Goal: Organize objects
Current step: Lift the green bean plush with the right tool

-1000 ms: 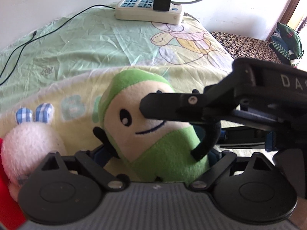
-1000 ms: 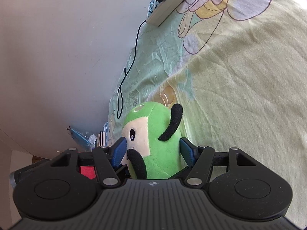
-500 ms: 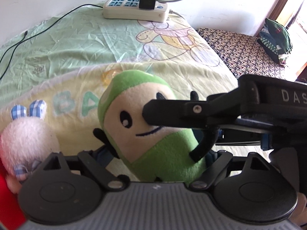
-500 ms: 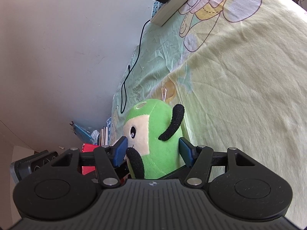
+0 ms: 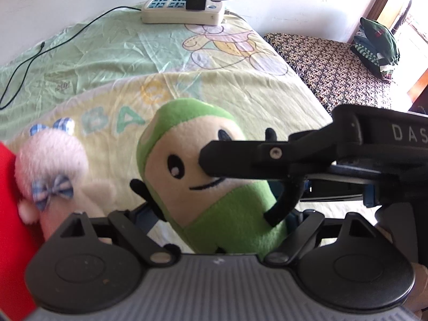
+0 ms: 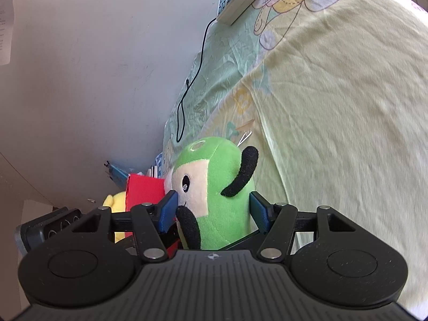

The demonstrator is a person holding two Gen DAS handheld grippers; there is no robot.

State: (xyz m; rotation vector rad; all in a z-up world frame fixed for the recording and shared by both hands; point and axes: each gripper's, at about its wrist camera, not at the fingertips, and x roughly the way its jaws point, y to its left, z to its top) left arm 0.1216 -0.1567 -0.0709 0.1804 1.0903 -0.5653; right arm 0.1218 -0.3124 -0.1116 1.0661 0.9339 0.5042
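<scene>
- Carried leftward since a second ago: green plush (image 5: 214,187) now closer to the pink plush (image 5: 50,165) and the red box (image 5: 10,214), which fill more of the left wrist view; power strip (image 5: 183,13) shifted toward 12 o'clock.
- Right tool (image 6: 211,214) clenched on green plush, blue pads (image 6: 167,211) pressing its lower body from 9 and 3 o'clock.
- Left tool (image 5: 219,227) set around the same toy's base; whether gripping or merely cradling, cannot tell, since fingers mostly hidden behind the plush.
- Long axis of green plush roughly upright, head tipped toward 11 o'clock in the left wrist view, running straight out along the right tool's fingers in the right wrist view.
- Toy held above the bed (image 6: 334,133), not resting on the sheet so far as visible.
- Likely destination at 9 o'clock of the right tool: red box (image 6: 144,190) with yellow plush (image 6: 115,200) beside it, just behind the toy's face.
- Right tool nearer and in charge of the carry; probable next need, a short shift toward 9 o'clock, base kept low so the soft body does not fold.
</scene>
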